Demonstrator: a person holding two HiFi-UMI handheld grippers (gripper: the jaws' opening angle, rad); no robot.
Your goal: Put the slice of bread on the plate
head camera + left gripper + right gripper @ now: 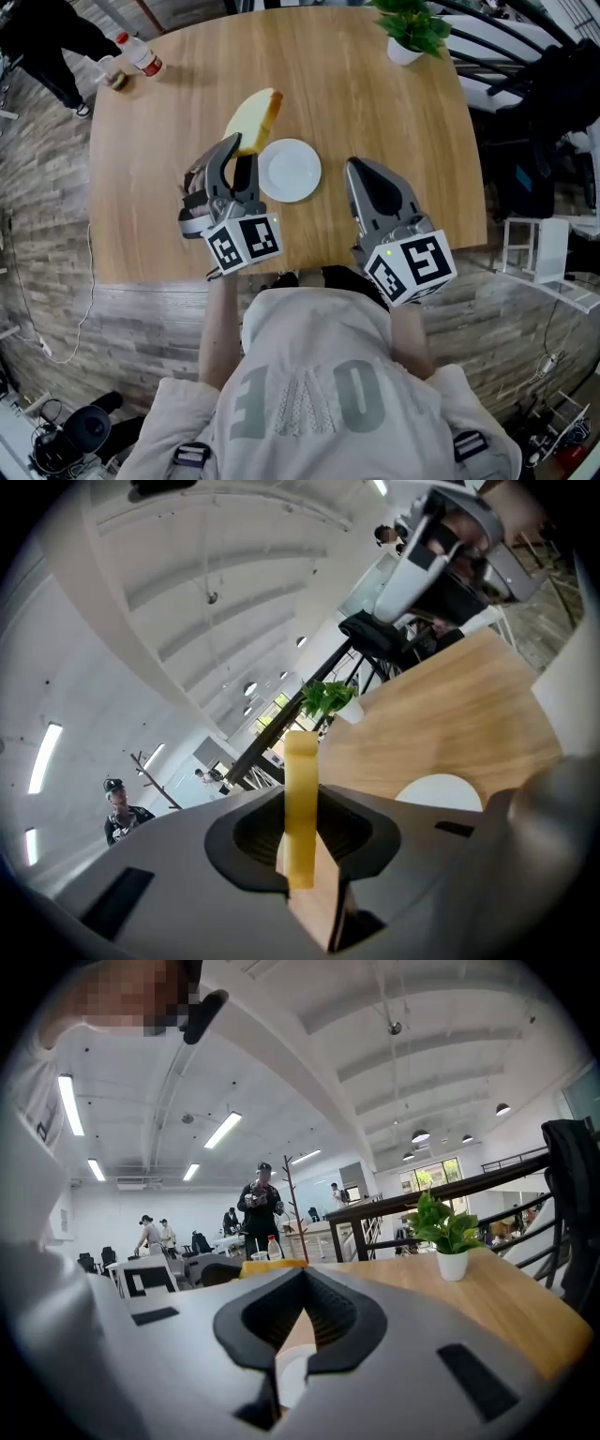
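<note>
The left gripper (239,156) pinches the slice of bread (255,119) by its lower edge, jaws clamped on the crumb w/ the slice standing edge-on between them. In the head view the slice hangs in the air, near the far-left rim of the white plate (290,170) but not over its middle. The plate is bare and sits on the wooden table (375,112). The right gripper (361,171) has its jaws pressed together at the tips w/ nothing in them, and it waits just right of the plate.

Risks from here, as a judgement:
- Early release: the slice isn't centred over the plate, so letting go now would prob. drop it on the table or half across the rim.
- Upright release: held on edge, it could topple either way once freed; it needs laying flat first.
- Soft bread (the grip is only at one edge): it may sag, tear or dent at the pinch, esp. if swung fast.
- Plate shift: a jaw pressing on the rim while lowering could skid or tip the plate; the right gripper is close enough to nudge it too.
</note>
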